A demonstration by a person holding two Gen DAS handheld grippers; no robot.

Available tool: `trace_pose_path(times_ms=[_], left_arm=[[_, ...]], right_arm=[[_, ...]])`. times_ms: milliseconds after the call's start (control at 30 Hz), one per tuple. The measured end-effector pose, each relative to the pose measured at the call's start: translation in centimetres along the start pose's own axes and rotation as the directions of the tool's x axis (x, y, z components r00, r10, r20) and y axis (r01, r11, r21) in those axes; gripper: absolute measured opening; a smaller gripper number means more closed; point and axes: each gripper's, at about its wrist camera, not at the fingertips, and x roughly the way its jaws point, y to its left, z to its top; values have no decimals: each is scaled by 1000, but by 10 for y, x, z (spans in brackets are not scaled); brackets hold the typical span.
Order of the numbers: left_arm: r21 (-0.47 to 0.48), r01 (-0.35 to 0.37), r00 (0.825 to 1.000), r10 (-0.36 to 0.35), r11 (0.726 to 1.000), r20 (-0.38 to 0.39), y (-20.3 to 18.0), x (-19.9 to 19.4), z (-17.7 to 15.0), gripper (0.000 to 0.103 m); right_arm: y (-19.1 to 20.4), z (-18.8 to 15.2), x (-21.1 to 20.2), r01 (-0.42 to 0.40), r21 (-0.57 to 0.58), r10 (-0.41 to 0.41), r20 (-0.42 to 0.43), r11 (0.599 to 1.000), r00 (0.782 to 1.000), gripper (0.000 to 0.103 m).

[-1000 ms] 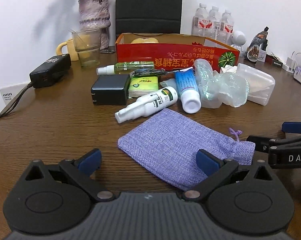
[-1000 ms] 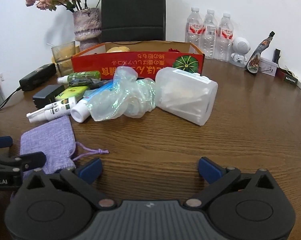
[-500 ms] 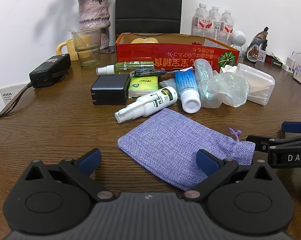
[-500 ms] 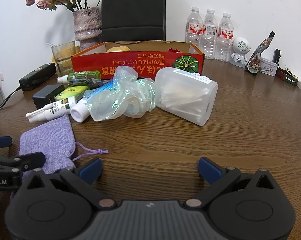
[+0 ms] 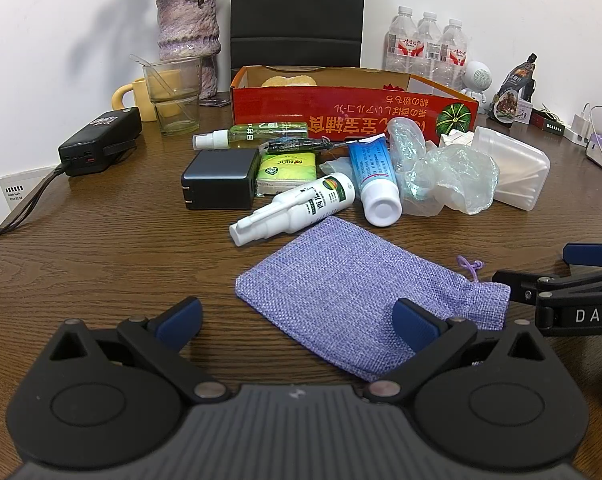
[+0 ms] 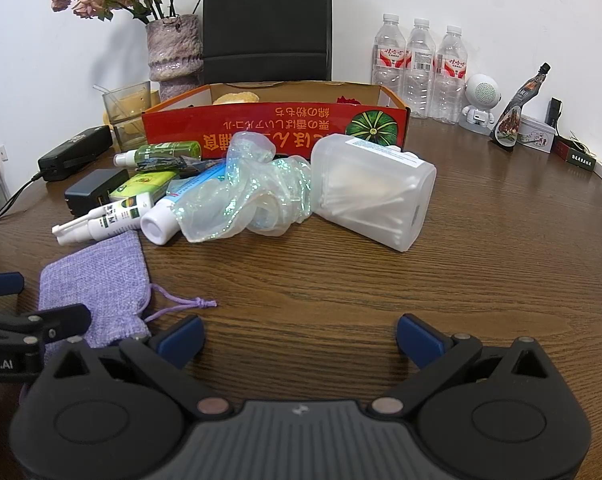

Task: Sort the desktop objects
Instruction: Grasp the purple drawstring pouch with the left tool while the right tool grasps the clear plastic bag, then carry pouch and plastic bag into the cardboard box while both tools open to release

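A purple cloth pouch (image 5: 353, 288) lies flat on the wooden table, its drawstring mouth to the right; it also shows in the right wrist view (image 6: 93, 276). My left gripper (image 5: 297, 318) is open and empty, its right finger over the pouch's near edge. My right gripper (image 6: 299, 334) is open and empty above bare wood right of the pouch. Behind the pouch lie a white spray bottle (image 5: 297, 208), a blue-white tube (image 5: 373, 180), a green tissue pack (image 5: 287, 168), a black charger (image 5: 221, 178), a green spray bottle (image 5: 253, 134), crumpled clear plastic (image 6: 245, 192) and a translucent swab box (image 6: 377, 192).
A red cardboard box (image 5: 353, 110) stands open behind the pile. A glass (image 5: 175, 94), yellow mug, vase and black power bank (image 5: 101, 140) sit at the back left. Water bottles (image 6: 421, 68), a small white robot figure and packets line the back right.
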Motion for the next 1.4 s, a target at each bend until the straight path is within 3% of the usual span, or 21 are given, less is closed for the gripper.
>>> trace_pose_path(times_ms=[333, 400, 467, 500, 567, 633, 767, 833, 867, 1033, 1067, 1133, 1167, 1200, 1267, 1333, 1400], left_arm=[[10, 8, 1000, -8, 1000, 1, -2, 0, 0, 103], [24, 26, 1000, -26, 999, 12, -4, -2, -1, 95], [41, 49, 998, -51, 998, 35, -7, -6, -3, 69], [49, 60, 997, -62, 997, 46, -9, -7, -3, 63], [58, 85, 994, -88, 995, 59, -12, -10, -4, 22], [63, 98, 993, -102, 993, 62, -13, -10, -4, 9], [46, 87, 994, -90, 995, 68, -12, -14, -4, 5], [18, 74, 994, -75, 997, 83, -5, -21, -2, 5], [5, 70, 993, -70, 998, 99, -1, -26, 0, 5], [-59, 67, 974, -53, 996, 221, 18, -56, 16, 5], [-62, 72, 970, -56, 995, 238, 20, -60, 18, 5], [-60, 75, 962, -57, 995, 268, 21, -68, 21, 5], [-59, 73, 960, -54, 996, 275, 21, -70, 22, 5], [-61, 70, 959, -51, 996, 278, 22, -72, 22, 5], [-70, 64, 960, -42, 995, 278, 26, -75, 23, 5], [-79, 73, 959, -48, 994, 278, 31, -78, 25, 5], [-80, 114, 958, -88, 990, 274, 35, -77, 30, 5]], right_arm=[[-1, 0, 0, 0, 0, 0, 0, 1000, 1000, 103], [-1, 0, 0, 0, 0, 0, 0, 1000, 1000, 103], [-1, 0, 0, 0, 0, 0, 0, 1000, 1000, 103], [-1, 0, 0, 0, 0, 0, 0, 1000, 1000, 103], [-1, 0, 0, 0, 0, 0, 0, 1000, 1000, 103], [-1, 0, 0, 0, 0, 0, 0, 1000, 1000, 103], [0, 0, -1, -4, -1, 4, -2, 1000, 1000, 103], [0, 4, -3, -33, -4, 33, 9, 999, 999, 96], [1, 7, -5, -58, -5, 58, 21, 998, 998, 90], [11, 47, -1, -151, 27, 148, 91, 988, 985, 89], [14, 56, 6, -157, 35, 153, 84, 987, 985, 84], [19, 70, 27, -147, 59, 145, 40, 987, 989, 51], [21, 75, 38, -129, 72, 129, 10, 989, 992, 21], [23, 75, 46, -93, 75, 94, -13, 993, 995, 13], [24, 68, 44, -69, 70, 69, -4, 995, 998, 8], [21, 57, 23, -89, 77, 87, 35, 993, 996, 5], [21, 52, -9, -69, 46, 62, 128, 997, 990, 2]])
